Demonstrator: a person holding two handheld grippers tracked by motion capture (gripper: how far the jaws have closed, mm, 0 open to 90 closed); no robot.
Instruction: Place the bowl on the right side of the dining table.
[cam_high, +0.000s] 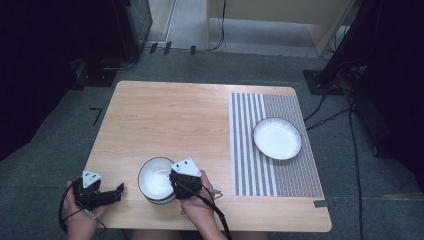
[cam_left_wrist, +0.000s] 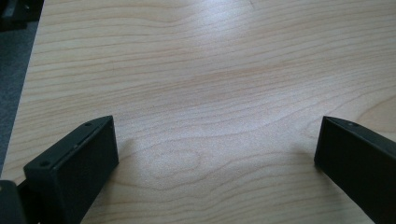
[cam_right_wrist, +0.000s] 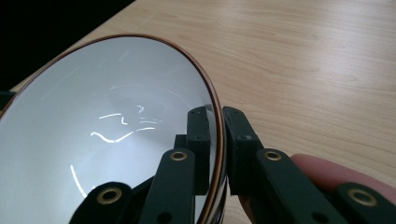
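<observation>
Two grippers: right gripper (cam_right_wrist: 215, 122) clamps the bowl (cam_right_wrist: 107, 126) rim, base hidden; left gripper (cam_left_wrist: 215, 140) gapes

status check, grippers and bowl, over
Right gripper shut on white bowl rim, one jaw inside. Left gripper open over bare table. Plate sits on striped mat, path clear.

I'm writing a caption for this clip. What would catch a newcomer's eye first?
First the white bowl at the table's near edge, its dark rim pinched by the right gripper, one finger inside and one outside. Next the white plate lying alone on the striped placemat at the right. The left gripper is open over bare wood at the near left corner.
</observation>
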